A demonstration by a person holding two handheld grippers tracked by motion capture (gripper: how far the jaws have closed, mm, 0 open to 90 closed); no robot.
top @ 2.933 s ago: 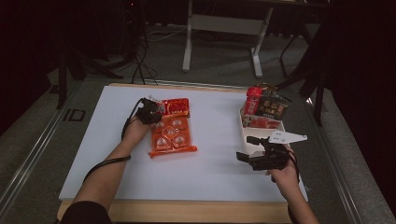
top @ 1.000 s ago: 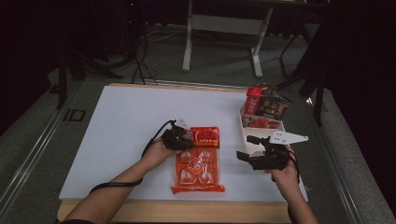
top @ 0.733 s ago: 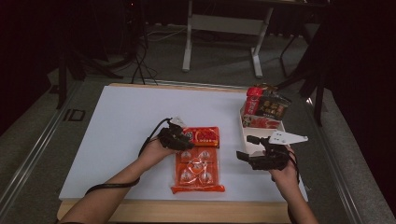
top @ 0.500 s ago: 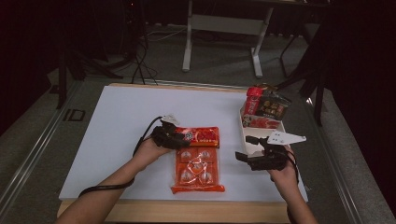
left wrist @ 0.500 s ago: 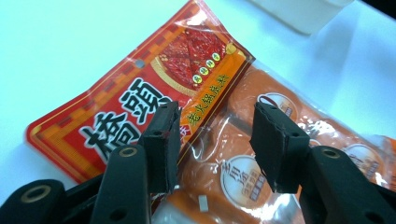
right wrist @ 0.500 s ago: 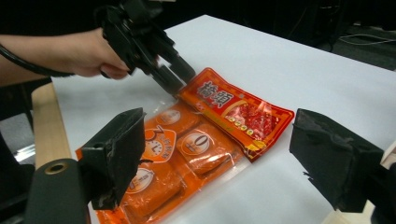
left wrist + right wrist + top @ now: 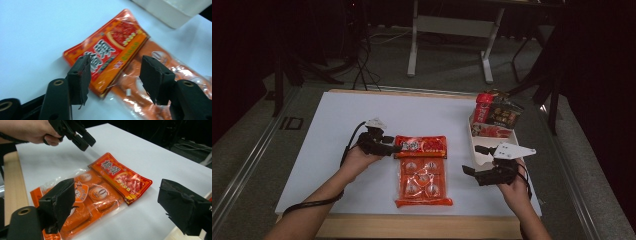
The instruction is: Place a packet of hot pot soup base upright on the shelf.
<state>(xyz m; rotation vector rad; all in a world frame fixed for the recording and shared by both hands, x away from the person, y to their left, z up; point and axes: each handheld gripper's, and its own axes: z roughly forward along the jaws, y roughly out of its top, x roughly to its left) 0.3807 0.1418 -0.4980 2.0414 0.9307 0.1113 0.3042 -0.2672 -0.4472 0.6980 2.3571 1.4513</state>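
Leftmost on the white surface (image 7: 312, 165), the left gripper (image 7: 393, 148) is held in the person's left hand (image 7: 357, 159), just beside the left end of the red pouch (image 7: 421, 146). Its jaws have just been opening and now stand apart, released, with nothing pressed between them. In the left gripper view (image 7: 113, 75) the red pouch (image 7: 106, 56) lies on the surface past the two black pads, its near corner showing in the gap but untouched.

That red pouch, printed with large white characters, lies flat and crosswise near the middle of the surface. Directly on the person's side of it, touching or slightly tucked under its long edge, lies the orange pack (image 7: 422, 181), a clear-fronted bag with several round pieces inside. In the right gripper view the red pouch (image 7: 121, 177) overlaps the far end of the orange pack (image 7: 82, 200).

Right of the red pouch, well apart from it, the right gripper (image 7: 477, 161) rests in the person's right hand (image 7: 513, 189), jaws spread wide and empty, pointing toward the pouch. Its own view (image 7: 115, 207) shows both black pads parted with only the surface between them.

Beyond that gripper, right of the red pouch, a white tray (image 7: 475, 150) holds a red canister (image 7: 483, 108) and a dark packet (image 7: 504, 115).
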